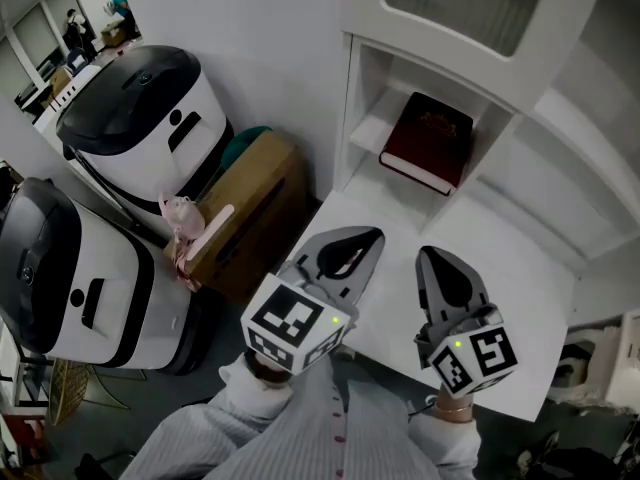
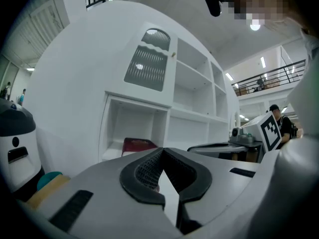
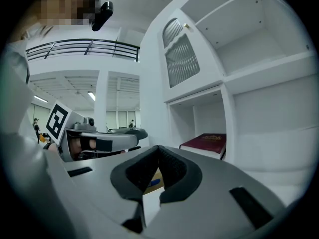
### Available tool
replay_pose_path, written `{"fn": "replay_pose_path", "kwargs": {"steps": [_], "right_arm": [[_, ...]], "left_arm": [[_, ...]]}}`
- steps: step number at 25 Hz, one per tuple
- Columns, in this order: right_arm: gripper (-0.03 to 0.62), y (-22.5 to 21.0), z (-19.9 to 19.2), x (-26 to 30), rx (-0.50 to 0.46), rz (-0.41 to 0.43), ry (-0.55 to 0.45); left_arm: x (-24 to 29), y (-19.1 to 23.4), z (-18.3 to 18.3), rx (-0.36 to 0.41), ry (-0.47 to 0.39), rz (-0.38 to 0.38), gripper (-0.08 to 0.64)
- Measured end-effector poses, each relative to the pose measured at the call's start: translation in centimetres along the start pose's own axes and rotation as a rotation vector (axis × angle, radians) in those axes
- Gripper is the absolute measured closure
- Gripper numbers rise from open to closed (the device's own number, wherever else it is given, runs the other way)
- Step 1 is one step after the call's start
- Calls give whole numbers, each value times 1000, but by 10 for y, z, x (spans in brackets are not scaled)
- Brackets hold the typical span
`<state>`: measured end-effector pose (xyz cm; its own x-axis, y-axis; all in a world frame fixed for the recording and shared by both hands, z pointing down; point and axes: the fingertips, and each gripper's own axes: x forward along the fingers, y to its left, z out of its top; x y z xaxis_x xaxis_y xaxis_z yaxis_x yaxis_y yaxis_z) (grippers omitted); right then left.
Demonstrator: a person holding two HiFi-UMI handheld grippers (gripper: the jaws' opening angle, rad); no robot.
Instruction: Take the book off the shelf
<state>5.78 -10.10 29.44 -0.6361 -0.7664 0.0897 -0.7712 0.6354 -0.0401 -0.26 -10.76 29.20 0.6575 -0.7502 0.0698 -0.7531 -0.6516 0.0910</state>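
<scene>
A dark red book (image 1: pixel 427 141) lies flat in the lowest open compartment of the white shelf unit (image 1: pixel 358 98). It shows too in the left gripper view as the book (image 2: pixel 138 144) and in the right gripper view as the book (image 3: pixel 207 142). My left gripper (image 1: pixel 374 234) hovers over the white counter below and left of the book, jaws shut and empty. My right gripper (image 1: pixel 428 254) is beside it to the right, also shut with nothing in it. Both point toward the shelf, well short of the book.
The white counter (image 1: pixel 520 278) runs in front of the shelf. To the left stand two white machines with dark lids (image 1: pixel 150 108), a cardboard box (image 1: pixel 255 203) and a pink bag (image 1: pixel 185 218). A frosted cabinet door (image 1: pixel 465 3) is above the book's compartment.
</scene>
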Motion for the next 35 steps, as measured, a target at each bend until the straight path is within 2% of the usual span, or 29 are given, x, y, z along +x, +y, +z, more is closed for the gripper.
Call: {"fn": "replay_pose_path", "kwargs": {"steps": [5,13,25,35], "right_arm": [[578,-26,14,17,-2,-5,5],[578,-40,19,38,12,-13,18],[578,-60,34,64,7,-150,-13],[577,-72,33,72,-23,-218,-13]], "left_arm": [[27,10,13,13,9,-5,549],[48,27,19,44,36,-20,549],[78,57,39,104,20,-135,549],[91,69,40,153,21,-140,549]]}}
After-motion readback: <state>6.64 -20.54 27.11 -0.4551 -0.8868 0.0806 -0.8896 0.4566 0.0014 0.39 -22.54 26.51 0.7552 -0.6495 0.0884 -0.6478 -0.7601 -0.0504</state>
